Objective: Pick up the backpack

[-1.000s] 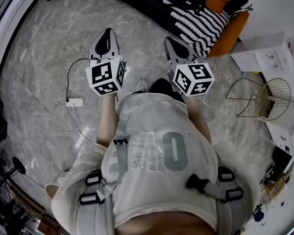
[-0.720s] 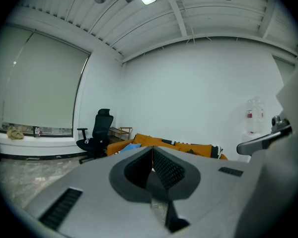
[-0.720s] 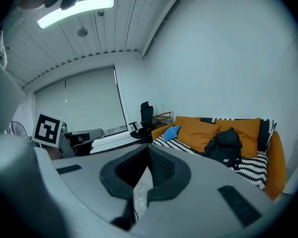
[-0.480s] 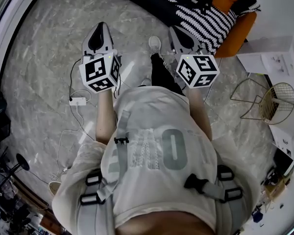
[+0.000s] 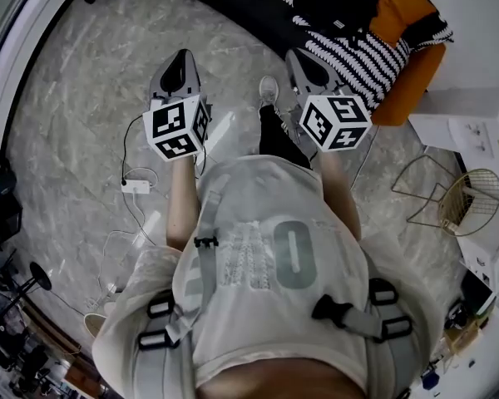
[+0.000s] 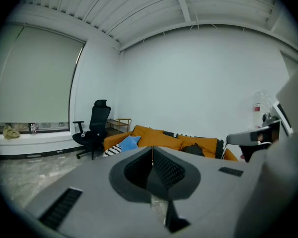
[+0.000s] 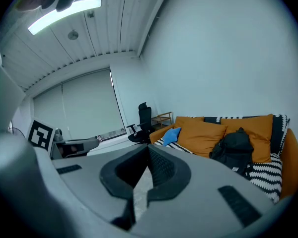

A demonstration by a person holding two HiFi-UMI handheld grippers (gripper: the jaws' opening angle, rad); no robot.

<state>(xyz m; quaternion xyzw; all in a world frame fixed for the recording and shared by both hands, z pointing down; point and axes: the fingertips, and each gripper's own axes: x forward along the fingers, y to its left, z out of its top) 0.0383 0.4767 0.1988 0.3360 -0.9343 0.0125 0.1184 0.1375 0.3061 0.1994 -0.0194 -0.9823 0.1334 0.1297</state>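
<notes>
Ahead, the marble floor (image 5: 75, 90) lay open from the person to the one orange sofa (image 5: 403, 90), whose front edge crossed the head view from 12 to 2 o'clock. One office chair (image 6: 94, 128) stood at 11 o'clock. One black backpack (image 5: 337, 2) sat on the sofa, at 2 o'clock of the left tongs (image 5: 178, 63) and 1 o'clock of the right tongs (image 5: 306, 63), well apart from both. Both tongs were pinched together, gripping nothing.
</notes>
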